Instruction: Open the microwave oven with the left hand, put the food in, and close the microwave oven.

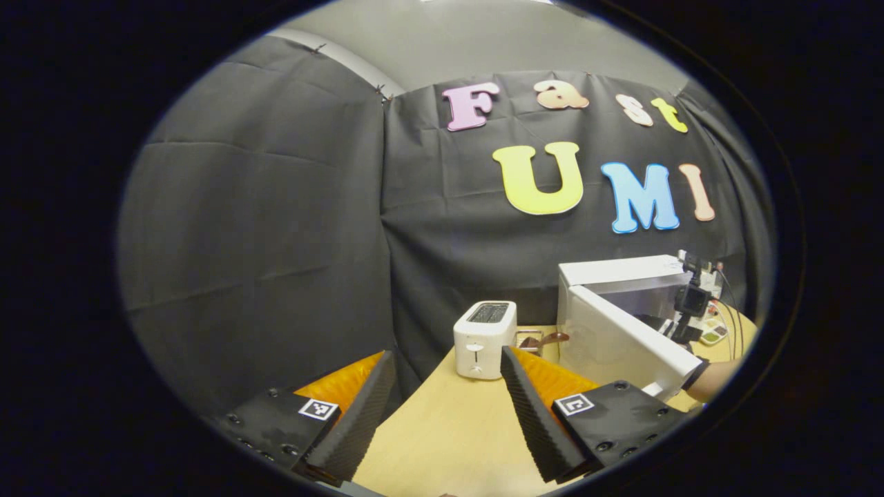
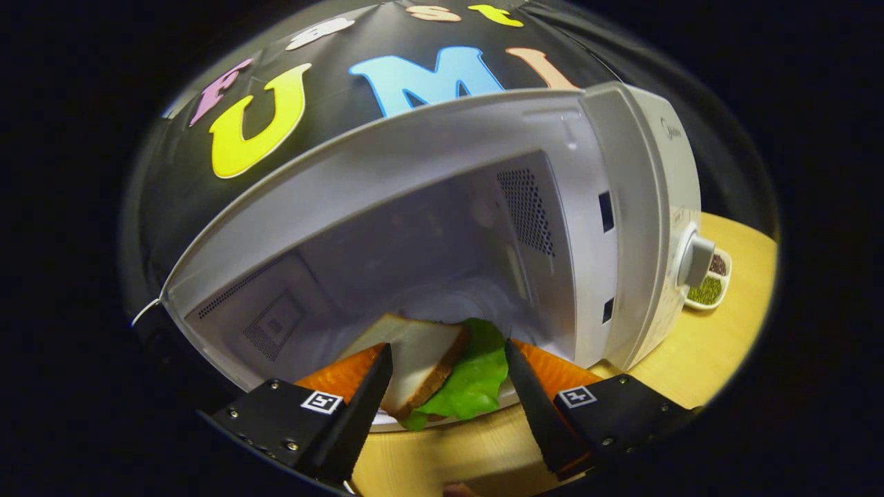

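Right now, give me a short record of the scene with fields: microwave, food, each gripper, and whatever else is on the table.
microwave: door swung open
food: sandwich with lettuce, on a plate at the cavity's front edge
right gripper: fingers apart, either side of the sandwich, not pressing it
left gripper: open, holding nothing, above the table
toaster: upright, left of the microwave
small dish: beside the microwave's dial side
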